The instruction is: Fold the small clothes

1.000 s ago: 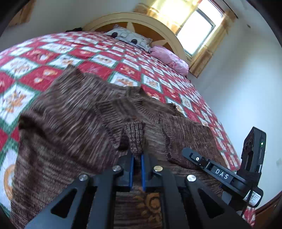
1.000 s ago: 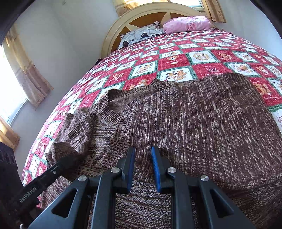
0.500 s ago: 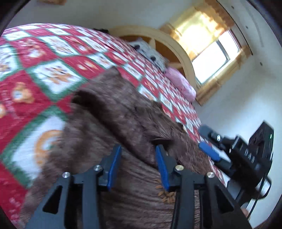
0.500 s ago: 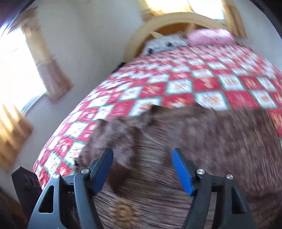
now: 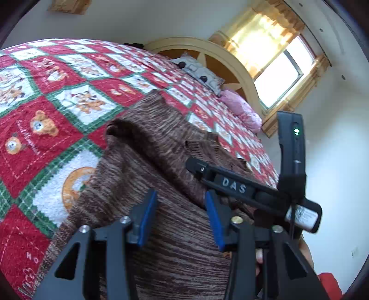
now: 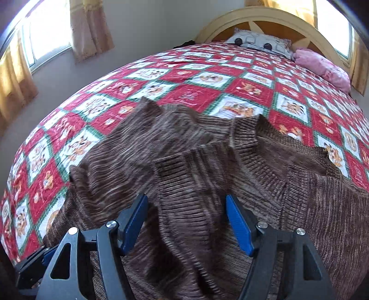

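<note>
Brown knit sweater (image 6: pixel 230 196) lies part-folded near the bed's (image 6: pixel 207 76) foot edge — left gripper (image 5: pixel 182 219) opening, right gripper (image 6: pixel 186 226) closing, both empty; most folding remains.

Patchwork quilt (image 6: pixel 207 76), pillows (image 6: pixel 258 43) (headboard behind), curtained windows (image 6: pixel 46 34).

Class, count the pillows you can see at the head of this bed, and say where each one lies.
2. A grey patterned pillow leans against the middle of the headboard. A pink pillow lies beside it, nearer the window-side edge of the bed. Others could be hidden behind them.
</note>
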{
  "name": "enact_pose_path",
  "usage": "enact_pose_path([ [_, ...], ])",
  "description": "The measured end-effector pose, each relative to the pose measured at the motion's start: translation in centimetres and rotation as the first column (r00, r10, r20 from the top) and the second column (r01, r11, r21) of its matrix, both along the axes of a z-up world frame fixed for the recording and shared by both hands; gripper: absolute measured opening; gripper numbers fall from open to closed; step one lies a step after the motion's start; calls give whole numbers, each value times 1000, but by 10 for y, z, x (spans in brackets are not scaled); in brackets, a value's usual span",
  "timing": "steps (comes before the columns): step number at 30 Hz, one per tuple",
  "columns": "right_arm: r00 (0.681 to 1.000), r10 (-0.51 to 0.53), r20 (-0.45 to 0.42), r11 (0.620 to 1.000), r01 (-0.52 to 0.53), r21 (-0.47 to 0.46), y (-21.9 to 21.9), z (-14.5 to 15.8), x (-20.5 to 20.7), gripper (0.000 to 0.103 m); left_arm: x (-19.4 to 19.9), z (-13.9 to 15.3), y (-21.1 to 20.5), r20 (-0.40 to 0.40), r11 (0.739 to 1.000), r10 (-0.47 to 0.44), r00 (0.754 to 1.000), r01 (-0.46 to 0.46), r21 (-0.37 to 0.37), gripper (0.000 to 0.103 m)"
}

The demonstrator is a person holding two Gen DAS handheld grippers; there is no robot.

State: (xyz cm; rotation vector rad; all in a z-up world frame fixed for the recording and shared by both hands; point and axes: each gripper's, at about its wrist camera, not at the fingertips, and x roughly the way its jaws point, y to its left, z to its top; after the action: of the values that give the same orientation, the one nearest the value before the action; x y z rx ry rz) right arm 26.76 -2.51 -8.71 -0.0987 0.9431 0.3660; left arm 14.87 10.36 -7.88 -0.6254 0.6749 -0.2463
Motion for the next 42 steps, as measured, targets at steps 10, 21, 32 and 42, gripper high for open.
enact_pose_path([
  [10, 994, -106, -39, 962, 112, 248, -56, 19, 11, 14, 3, 0, 0, -3, 1000, -3, 1000, 3, 13, 50],
  [21, 944, -309, -114, 875, 329, 354, -137, 9, 29, 17, 9, -1, -3, -4, 999, -12, 1000, 12, 34, 54],
  [32, 919, -348, -185, 808, 394, 437, -168, 2, 2, 17, 9, 0, -5, -5, 999, -19, 1000, 19, 41, 56],
  [42, 938, -302, -173, 830, 347, 437, -157, 6, -22, 39, 10, -1, -5, -7, 999, -22, 1000, 23, 39, 57],
])
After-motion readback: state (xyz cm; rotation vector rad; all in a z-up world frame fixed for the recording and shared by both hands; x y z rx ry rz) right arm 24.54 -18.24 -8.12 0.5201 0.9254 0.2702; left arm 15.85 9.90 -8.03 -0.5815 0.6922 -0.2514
